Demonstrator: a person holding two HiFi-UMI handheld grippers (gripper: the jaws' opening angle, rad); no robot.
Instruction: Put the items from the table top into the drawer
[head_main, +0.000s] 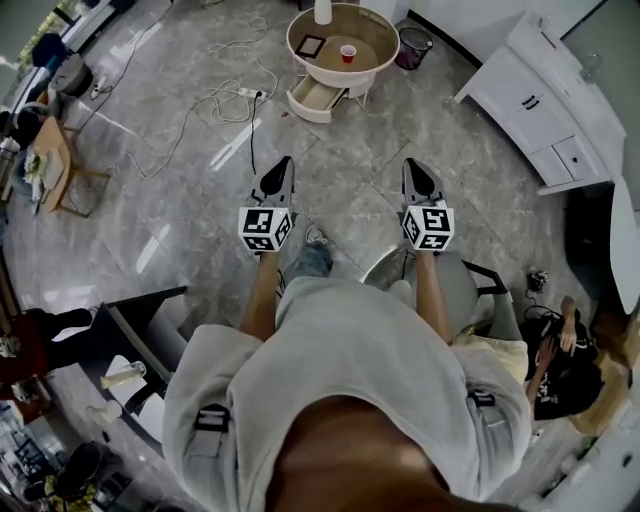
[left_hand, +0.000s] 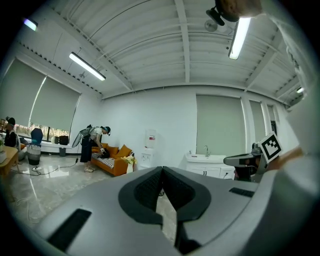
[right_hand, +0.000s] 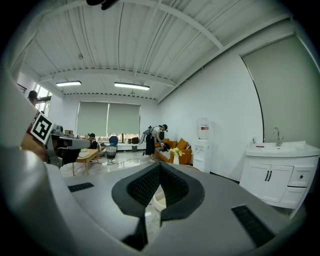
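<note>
A round wooden-topped table (head_main: 372, 30) stands far ahead on the floor, its white drawer (head_main: 318, 98) pulled open below the front edge. On the top sit a small red cup (head_main: 347, 53), a dark square-framed item (head_main: 310, 45) and a white bottle (head_main: 323, 10). My left gripper (head_main: 282, 166) and right gripper (head_main: 413, 168) are held side by side at chest height, well short of the table and pointing toward it. Both jaw pairs meet at the tip with nothing between them, as the left gripper view (left_hand: 161, 168) and the right gripper view (right_hand: 160, 165) show.
Cables and a power strip (head_main: 240, 95) trail over the floor left of the table. A dark bin (head_main: 412, 46) sits right of it, beside white cabinets (head_main: 540, 100). A wooden side table (head_main: 55, 165) stands far left. A seated person (head_main: 560, 370) is at lower right; an orange sofa (left_hand: 114, 161) lines the far wall.
</note>
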